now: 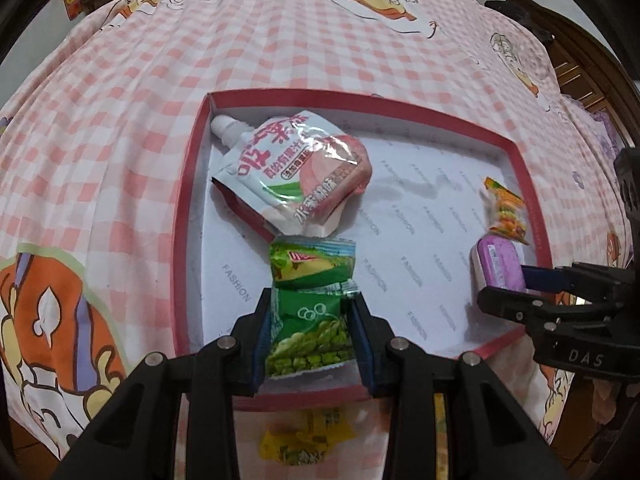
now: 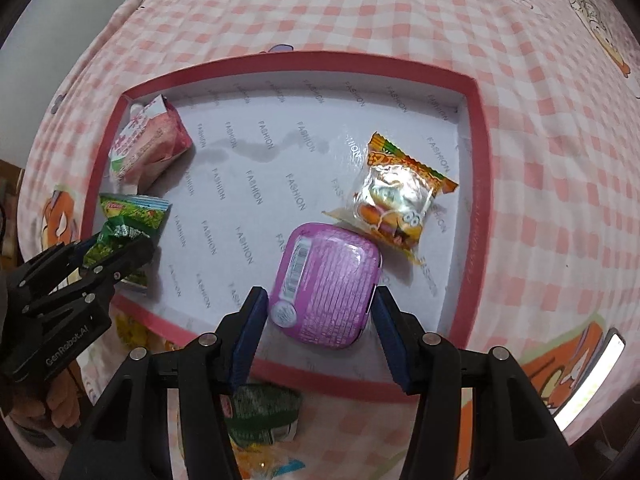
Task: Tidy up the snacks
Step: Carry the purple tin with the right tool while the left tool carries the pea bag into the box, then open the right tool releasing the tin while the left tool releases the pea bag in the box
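Two grippers work over the red-rimmed tray (image 2: pixel 476 184) on the checked cloth (image 1: pixel 280 40). Near its front edge, the left gripper (image 1: pixel 310 336) pinches a green pea packet (image 1: pixel 308 332) across its middle; it looks light, crinkly and slippery, best held at the bulk rather than the seams. Toward the right front corner, the right gripper (image 2: pixel 320 304) stands spread around a purple case (image 2: pixel 326 292), fingers just beside its sides, contact unclear; stiff, probably smooth, so grip the flat edges. Beyond lie an orange gummy packet (image 2: pixel 396 196) and, at the far left corner, a soft pink pouch (image 1: pixel 296 172).
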